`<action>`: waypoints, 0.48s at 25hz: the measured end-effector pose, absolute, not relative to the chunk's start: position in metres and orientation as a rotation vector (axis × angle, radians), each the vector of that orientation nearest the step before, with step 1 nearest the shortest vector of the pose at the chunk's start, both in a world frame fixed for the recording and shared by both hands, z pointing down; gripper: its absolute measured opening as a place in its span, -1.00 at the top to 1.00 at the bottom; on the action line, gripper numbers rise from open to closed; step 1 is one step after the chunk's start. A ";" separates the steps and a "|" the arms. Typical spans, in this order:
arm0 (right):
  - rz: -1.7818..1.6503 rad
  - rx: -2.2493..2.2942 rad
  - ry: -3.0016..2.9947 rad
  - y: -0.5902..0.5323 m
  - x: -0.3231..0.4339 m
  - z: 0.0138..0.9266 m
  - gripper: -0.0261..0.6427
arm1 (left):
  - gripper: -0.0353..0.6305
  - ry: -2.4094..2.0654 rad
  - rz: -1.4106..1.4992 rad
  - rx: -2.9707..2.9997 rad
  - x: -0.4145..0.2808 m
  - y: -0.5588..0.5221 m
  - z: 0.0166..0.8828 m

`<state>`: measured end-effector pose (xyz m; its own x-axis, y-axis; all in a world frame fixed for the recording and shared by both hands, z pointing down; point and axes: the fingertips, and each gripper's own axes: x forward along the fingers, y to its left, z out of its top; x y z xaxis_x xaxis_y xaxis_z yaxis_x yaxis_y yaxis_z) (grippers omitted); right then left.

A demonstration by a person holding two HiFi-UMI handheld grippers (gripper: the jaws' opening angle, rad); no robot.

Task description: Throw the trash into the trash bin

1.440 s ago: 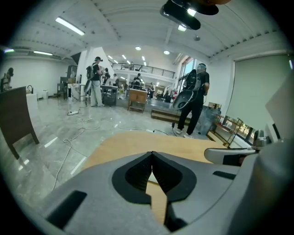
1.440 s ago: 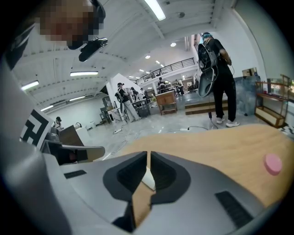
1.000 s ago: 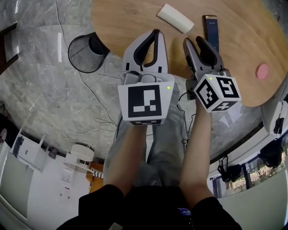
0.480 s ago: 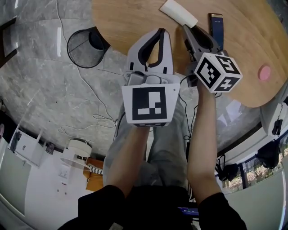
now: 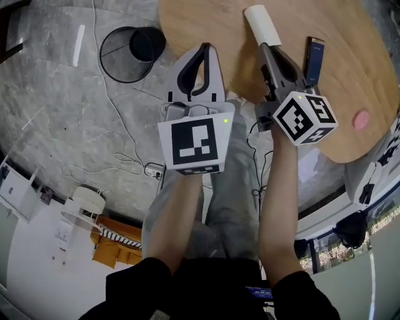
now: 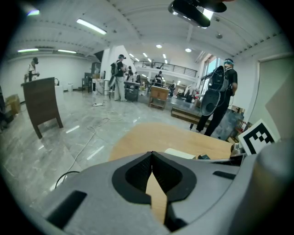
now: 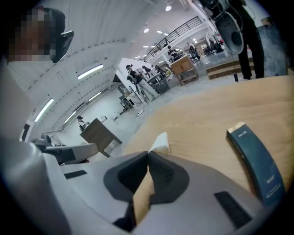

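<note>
1. Trash (image 5: 262, 24) (image 7: 159, 143), a pale rolled wrapper, is lying on the wooden table (image 5: 200, 19), towards its far side.
2. Right gripper (image 5: 265, 47) (image 7: 148, 153) is pointing at the wrapper's near end. Its jaws have just been closing and are now pinching that end (the pale tip is sticking up just past them in the right gripper view).
3. Left gripper (image 5: 205, 47) (image 6: 152, 153) is hovering beside it over the table's near edge, its jaws meeting at the tips and gripping nothing.
4. Trash bin (image 5: 128, 53), black wire mesh, is standing on the grey floor left of the table, well apart from the wrapper.
5. Dark blue box (image 5: 314, 59) (image 7: 255, 165) is lying flat just right of the right gripper, and a pink disc (image 5: 360, 119) is sitting near the table's right edge.
</note>
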<state>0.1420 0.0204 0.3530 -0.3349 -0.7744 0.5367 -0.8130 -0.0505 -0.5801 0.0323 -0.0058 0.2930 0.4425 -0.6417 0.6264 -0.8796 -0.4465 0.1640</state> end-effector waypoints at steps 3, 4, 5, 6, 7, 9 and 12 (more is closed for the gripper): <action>1.326 1.727 -2.175 0.011 0.114 0.344 0.88 | 0.88 -1.357 0.653 2.169 -0.006 -0.008 0.295; 1.319 1.702 -2.193 0.007 0.103 0.341 0.88 | 0.88 -1.387 0.644 2.146 -0.018 -0.009 0.296; 1.311 1.673 -2.212 0.003 0.092 0.339 0.88 | 0.88 -1.417 0.636 2.122 -0.031 -0.010 0.297; 1.300 1.642 -2.229 -0.001 0.080 0.338 0.88 | 0.88 -1.444 0.629 2.098 -0.044 -0.011 0.298; 1.288 1.610 -2.246 -0.005 0.068 0.336 0.88 | 0.88 -1.471 0.622 2.077 -0.058 -0.012 0.299; 1.266 1.540 -2.280 -0.013 0.040 0.333 0.88 | 0.88 -1.525 0.607 2.033 -0.087 -0.013 0.299; 1.237 1.414 -2.331 -0.024 -0.005 0.328 0.88 | 0.88 -1.614 0.582 1.950 -0.133 -0.013 0.299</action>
